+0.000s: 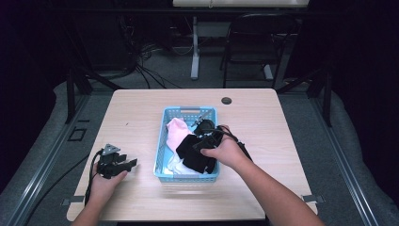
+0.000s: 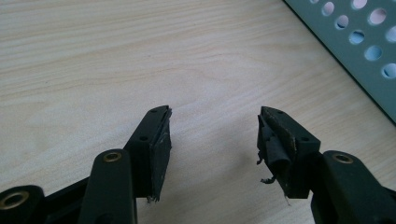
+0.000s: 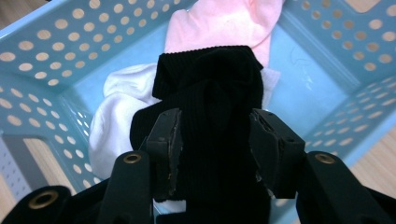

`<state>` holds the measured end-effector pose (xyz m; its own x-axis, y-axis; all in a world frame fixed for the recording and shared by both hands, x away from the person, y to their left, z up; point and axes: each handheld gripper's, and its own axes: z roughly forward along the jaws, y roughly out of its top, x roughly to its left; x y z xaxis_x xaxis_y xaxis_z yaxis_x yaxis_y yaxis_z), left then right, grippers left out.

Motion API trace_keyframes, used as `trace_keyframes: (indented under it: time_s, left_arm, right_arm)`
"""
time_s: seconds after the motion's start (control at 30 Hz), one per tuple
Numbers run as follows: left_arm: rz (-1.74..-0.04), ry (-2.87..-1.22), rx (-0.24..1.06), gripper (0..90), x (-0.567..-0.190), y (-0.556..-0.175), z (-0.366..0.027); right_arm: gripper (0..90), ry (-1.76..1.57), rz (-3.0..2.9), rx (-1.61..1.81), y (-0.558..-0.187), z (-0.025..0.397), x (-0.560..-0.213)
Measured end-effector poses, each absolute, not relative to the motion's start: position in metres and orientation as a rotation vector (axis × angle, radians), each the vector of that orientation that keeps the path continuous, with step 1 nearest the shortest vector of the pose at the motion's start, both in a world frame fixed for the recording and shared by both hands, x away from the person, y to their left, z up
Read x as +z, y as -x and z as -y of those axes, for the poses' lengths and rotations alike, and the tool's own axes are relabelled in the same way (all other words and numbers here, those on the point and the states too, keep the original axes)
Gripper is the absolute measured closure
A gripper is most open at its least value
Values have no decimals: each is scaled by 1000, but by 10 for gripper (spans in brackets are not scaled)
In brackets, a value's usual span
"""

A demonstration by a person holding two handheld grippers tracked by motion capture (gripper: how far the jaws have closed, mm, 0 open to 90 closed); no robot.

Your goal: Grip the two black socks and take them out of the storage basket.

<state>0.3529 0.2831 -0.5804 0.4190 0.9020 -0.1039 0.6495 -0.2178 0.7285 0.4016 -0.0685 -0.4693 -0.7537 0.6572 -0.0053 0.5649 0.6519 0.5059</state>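
Observation:
A light blue perforated basket (image 1: 188, 112) stands mid-table and holds a pink sock (image 1: 177, 132), a white sock (image 1: 175, 165) and a black sock (image 1: 193, 151). My right gripper (image 1: 205, 140) is over the basket. In the right gripper view its jaws (image 3: 215, 126) press on either side of the bunched black sock (image 3: 210, 79), with the pink sock (image 3: 224, 23) and white sock (image 3: 116, 116) lying beneath. My left gripper (image 1: 129, 165) rests low over the bare table left of the basket. Its jaws (image 2: 214, 123) are open with nothing between them, and the basket wall (image 2: 359, 51) is close at upper right.
A round cable hole (image 1: 227, 100) sits near the table's far edge. Behind the table are a black chair (image 1: 254, 42), a white table leg (image 1: 195, 52) and floor cables (image 1: 150, 66). Bare wood lies left, right and in front of the basket.

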Motion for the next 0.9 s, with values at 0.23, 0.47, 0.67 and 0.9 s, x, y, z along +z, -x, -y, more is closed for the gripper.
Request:
trace_keyframes:
  time_s: [0.23, 0.47, 0.67, 0.9]
  left_arm:
    - [-1312, -1957, 450, 446, -580, -353, -283]
    - [-1309, -1962, 450, 446, -579, -353, -284]
    - [-1310, -1960, 457, 446, -579, -353, -284]
    - [-1309, -1963, 457, 446, -579, -353, -284]
  right_arm:
    - [468, -1076, -2712, 682, -411, 55, -484]
    - [459, -1147, -2710, 621, -418, 47, -494]
    - [459, -1193, -2721, 594, -422, 46, -499]
    - [505, -1235, -2735, 588, -425, 47, -503]
